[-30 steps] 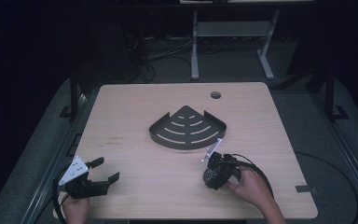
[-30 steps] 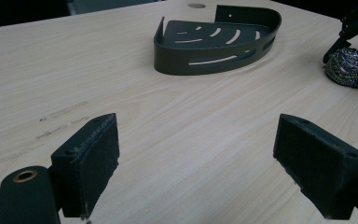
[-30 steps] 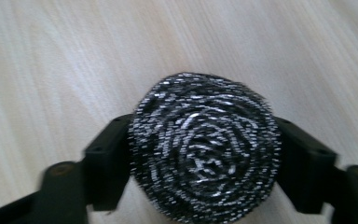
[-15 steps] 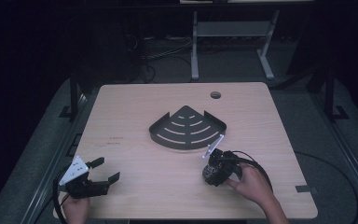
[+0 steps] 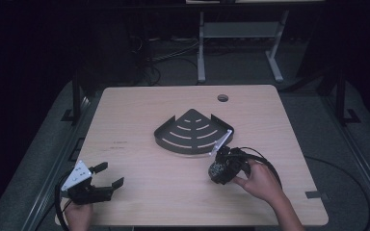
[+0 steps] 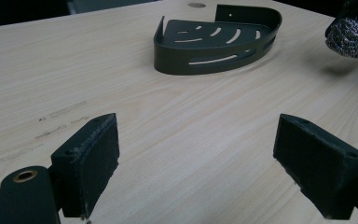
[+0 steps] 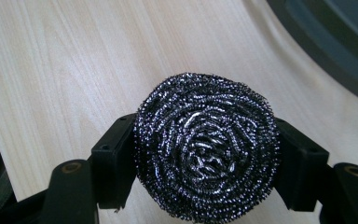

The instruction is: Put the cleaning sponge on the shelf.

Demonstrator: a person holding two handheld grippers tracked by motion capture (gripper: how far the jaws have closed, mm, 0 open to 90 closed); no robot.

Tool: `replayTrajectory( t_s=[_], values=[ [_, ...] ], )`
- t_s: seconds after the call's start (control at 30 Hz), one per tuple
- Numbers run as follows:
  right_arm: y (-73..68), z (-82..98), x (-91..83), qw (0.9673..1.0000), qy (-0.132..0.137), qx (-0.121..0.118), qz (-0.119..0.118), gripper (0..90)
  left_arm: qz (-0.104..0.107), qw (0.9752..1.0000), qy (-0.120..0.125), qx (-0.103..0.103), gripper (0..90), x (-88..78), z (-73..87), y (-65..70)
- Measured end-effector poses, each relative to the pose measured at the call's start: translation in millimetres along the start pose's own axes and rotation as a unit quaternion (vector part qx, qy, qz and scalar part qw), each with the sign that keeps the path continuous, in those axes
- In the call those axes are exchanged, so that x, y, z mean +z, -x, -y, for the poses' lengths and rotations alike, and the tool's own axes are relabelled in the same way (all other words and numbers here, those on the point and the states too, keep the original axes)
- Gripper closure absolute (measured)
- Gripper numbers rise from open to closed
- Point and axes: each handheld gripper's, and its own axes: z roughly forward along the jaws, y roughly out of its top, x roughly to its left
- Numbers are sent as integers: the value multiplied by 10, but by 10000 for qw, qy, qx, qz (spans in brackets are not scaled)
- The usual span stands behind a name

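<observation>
One steel wool scourer point(image 7: 206, 147), a round coil of dark shiny wire, sits clamped between the jaws of the right tongs point(image 7: 205, 163), one black pad pressing on each side of it. In the high view the scourer point(image 5: 219, 172) is held by the right tongs point(image 5: 224, 166) over the right middle of the counter point(image 5: 139, 110), just beside the front curved edge of a dark corner shelf basket point(image 5: 192, 132); whether it touches the wood cannot be told from there. In the left gripper view the scourer point(image 6: 352, 37) hangs slightly above the counter, with its shadow on the wood below. The person's right hand point(image 5: 260, 180) grips the tongs from behind, and a black cable loops around it.

The basket point(image 6: 216, 39) is a quarter-round metal tray with curved slots in its floor and a low slotted wall, lying flat near the counter's centre. A round cable hole point(image 5: 222, 98) lies beyond it toward the far edge.

The left tongs point(image 5: 111, 175), with a grey three-cornered plate on top, rest at the near left corner of the counter, well apart from the basket. Their jaws stand wide apart with nothing between them, bare pale wood showing in the gap in the left gripper view point(image 6: 196, 163). The left hand point(image 5: 79, 214) holds them from below.
</observation>
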Motion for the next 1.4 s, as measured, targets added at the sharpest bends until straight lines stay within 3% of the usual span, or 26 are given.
replayTrajectory(
  t_s=[0.43,1.4],
  values=[
    [103,-89,-75,10000,42,10,-82,314,1,10000,13,-7,137,-1,-3,4],
    [288,-419,-165,10000,-21,-63,29,314,7,10000,27,-37,137,-10,3,-11]
  ],
)
